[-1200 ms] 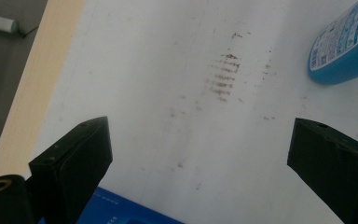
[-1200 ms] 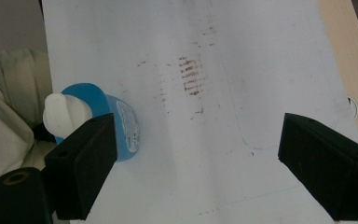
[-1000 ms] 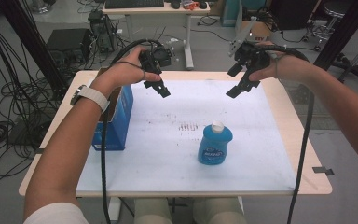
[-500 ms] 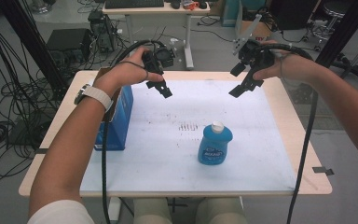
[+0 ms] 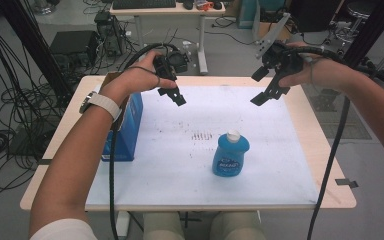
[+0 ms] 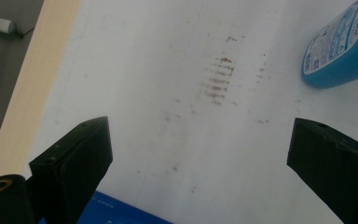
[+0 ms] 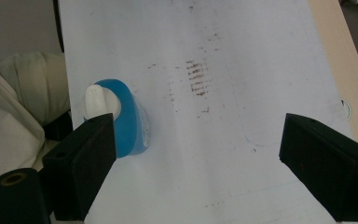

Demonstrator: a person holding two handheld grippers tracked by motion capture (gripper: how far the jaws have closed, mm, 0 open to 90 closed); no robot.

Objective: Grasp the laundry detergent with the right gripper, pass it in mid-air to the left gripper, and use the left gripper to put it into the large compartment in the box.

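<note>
We see a pale wooden bench [image 5: 307,130] under a white mat [image 5: 260,150] marked with brown smudges [image 5: 202,135]. Around it lies a grey floor [image 5: 10,170] with black cables [image 5: 0,140]. Farther off stands a white desk [image 5: 165,11] bearing a keyboard [image 5: 142,4], with a computer tower [image 5: 75,47] beside it.

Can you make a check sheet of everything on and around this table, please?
Surface: white mat on a wooden table, with brown smudges mid-mat.
Job's things: blue bottle with white cap, upright, untouched; blue box upright at the mat's left edge.
Clutter: nothing seen on the table.
Claws: left claw open, empty, held above the mat; right claw open, empty, above the far right of the mat.
Cables: a black cable hangs from the left claw, another from the right.
Surroundings: desk, floor cables.
</note>
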